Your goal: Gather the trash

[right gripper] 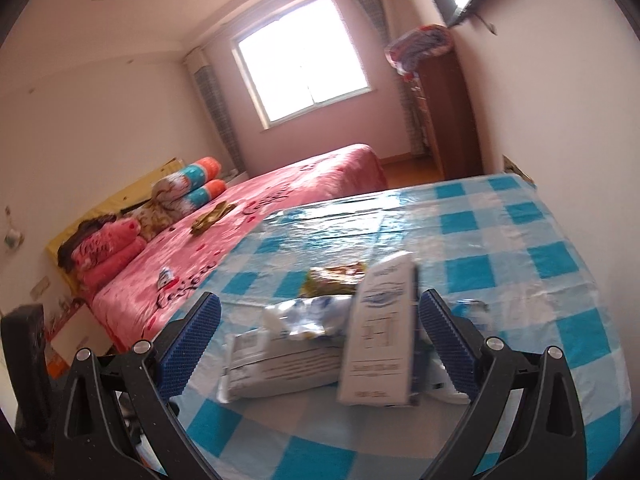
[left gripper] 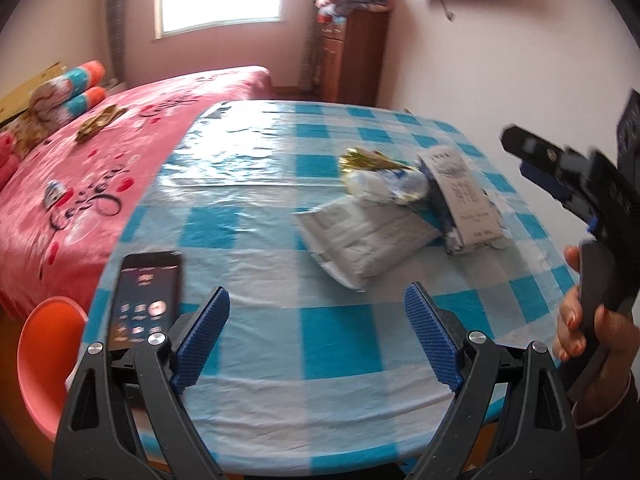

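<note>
Fingers (left gripper: 430, 340) of my left gripper (left gripper: 316, 340) stand wide apart over the near edge of the bench (left gripper: 280, 360), with nothing between them. The fingers (right gripper: 448, 344) of my right gripper (right gripper: 316, 344) are likewise spread and empty; in the right wrist view they frame the trash pile without touching it. Beyond the left fingers, the pile lies toward the bench's right side: a flat grey plastic packet (left gripper: 368, 236) nearest, a crumpled white-and-yellow wrapper (left gripper: 384, 186) behind it, a gold foil scrap (left gripper: 360, 160) at the back, and a white carton (left gripper: 460, 196) leaning upright at the right, all touching or overlapping. A phone (left gripper: 144, 300) rests at the bench's left corner, an orange chair (left gripper: 44, 360) beside it, and a pink bed (left gripper: 100, 168) lies beyond. I judge the step in hand to be the approach. To do it well, I would take the carton first with the right gripper, closing across its narrow faces, since it stands clear of the bench. The flat packet calls for a low, shallow entry at one raised edge. No bin is visible.
</note>
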A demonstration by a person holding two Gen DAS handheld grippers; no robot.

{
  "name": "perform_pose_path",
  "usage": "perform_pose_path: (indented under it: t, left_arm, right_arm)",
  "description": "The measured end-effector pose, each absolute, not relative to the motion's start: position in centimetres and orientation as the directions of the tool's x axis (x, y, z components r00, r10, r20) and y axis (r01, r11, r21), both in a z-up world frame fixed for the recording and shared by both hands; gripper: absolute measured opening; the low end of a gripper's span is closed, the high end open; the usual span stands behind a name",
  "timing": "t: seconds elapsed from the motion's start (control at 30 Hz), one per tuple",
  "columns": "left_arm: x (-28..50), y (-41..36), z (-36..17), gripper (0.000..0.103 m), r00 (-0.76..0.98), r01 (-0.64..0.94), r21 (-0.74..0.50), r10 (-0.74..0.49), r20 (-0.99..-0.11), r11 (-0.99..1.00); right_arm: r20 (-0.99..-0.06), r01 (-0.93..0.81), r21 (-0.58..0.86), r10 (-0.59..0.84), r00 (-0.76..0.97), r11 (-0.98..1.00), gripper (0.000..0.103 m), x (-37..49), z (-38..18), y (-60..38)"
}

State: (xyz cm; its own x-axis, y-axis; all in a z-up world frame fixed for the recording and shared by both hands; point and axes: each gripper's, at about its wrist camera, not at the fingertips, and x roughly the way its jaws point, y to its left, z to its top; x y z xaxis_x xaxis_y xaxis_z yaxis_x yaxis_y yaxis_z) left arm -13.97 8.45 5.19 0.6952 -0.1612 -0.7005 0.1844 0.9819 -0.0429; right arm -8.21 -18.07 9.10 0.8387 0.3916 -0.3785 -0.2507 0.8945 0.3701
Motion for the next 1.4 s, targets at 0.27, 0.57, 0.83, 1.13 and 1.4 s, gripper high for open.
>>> perform_pose_path:
  t: [0.27,0.57,0.83,1.13,1.4]
  left_arm:
    - [-12.5,2.2,4.8,0.090,0.631,0.336,-0.067,-0.278,-0.725,0.939]
    - [-8.6,-3.3,4.7,0.089,0.545,0.384,-0.209,-0.404,-0.735,0.899]
    - [-5.2,-6.5,3.7,0.089,0.535,0.353,-0.197,-0.370,-0.759,0.915]
    - [-2.2,-7.8,2.9,0.081,0.533,0.297,-0.181,-0.320,-0.783,0.938]
    - [-1.4,-8.2,2.1,0.061,0.521,0.267,-0.168,-0.289,-0.804,0.949]
  right_arm:
    - [-0.430,-0.069,0.409,0.259,0.865,0.910,0.098,-6.7,8.0,-24.1]
    - [-0.502,0.068,0.460,0.196,0.842,0.886,0.098,-5.0,5.3,-29.6]
    - [-0.504,0.075,0.509,0.226,0.833,0.857,0.098,-4.7,4.5,-31.4]
    - [-0.511,0.074,0.536,0.253,0.822,0.841,0.098,-4.2,3.9,-32.8]
    - [-0.531,0.046,0.524,0.284,0.799,0.851,0.098,-3.9,3.6,-32.1]
